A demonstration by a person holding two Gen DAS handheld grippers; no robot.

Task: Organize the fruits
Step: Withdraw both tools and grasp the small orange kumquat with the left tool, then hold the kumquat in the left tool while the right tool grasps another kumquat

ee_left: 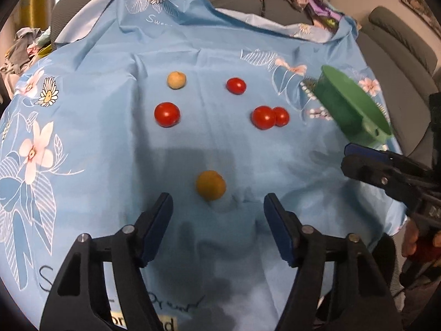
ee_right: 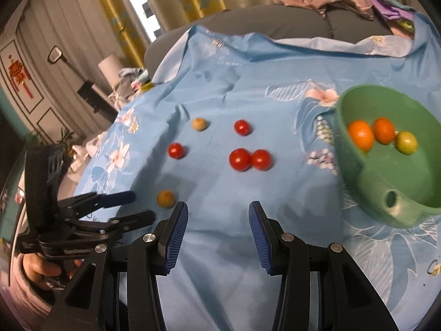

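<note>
Yellow-brown fruit (ee_left: 210,185) lies on the blue floral cloth (ee_left: 110,143) near its front edge, just ahead of the left gripper (ee_left: 217,215), jaws apart, nothing between. Four red tomatoes (ee_left: 167,114) and a pale fruit (ee_left: 176,80) mid-cloth, two tomatoes touching. Green bowl (ee_right: 391,209) near right edge holds two orange fruits (ee_right: 361,134) and a greenish one. Right gripper (ee_right: 218,220) open, empty
</note>
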